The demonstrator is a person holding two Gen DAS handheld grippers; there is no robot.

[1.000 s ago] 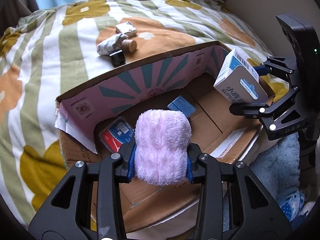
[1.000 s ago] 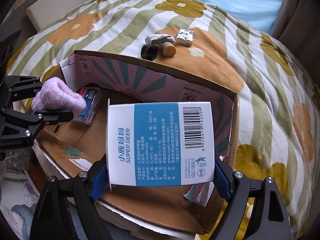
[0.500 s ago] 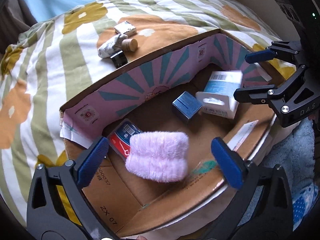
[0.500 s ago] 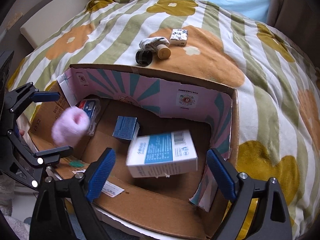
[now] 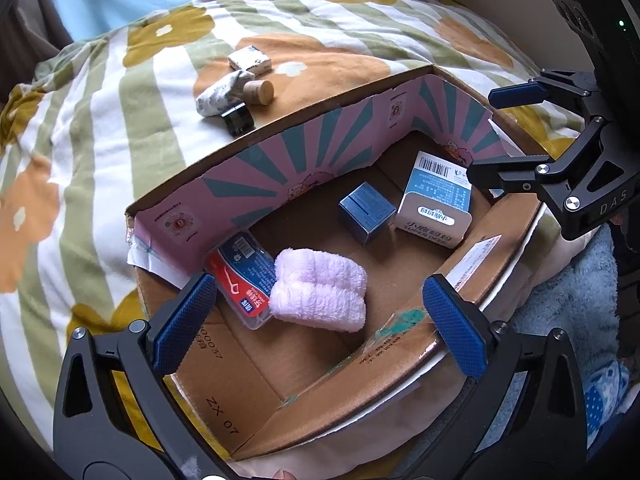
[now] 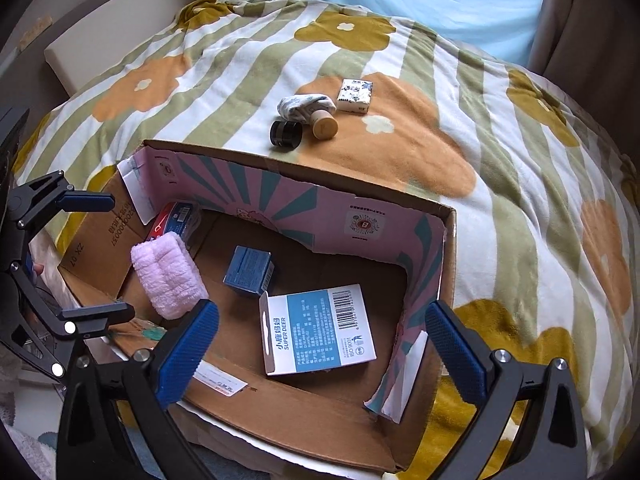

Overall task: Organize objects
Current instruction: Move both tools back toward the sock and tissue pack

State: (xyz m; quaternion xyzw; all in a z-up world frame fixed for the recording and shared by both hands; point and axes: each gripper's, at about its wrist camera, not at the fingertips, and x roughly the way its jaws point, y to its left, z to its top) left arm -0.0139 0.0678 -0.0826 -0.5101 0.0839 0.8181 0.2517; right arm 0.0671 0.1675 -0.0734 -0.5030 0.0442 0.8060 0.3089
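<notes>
Left gripper hangs spread and empty above the cardboard box. Inside lie, left to right, a floss-pick pack, pink towel roll, small blue box and Super Deer carton. Right gripper is likewise spread wide, holding nothing

Since a second ago both tongs, left and right, have spread wide and let go, so the fluffy pink rolled towel and the white-and-blue printed carton now lie inside the open cardboard box.
</notes>
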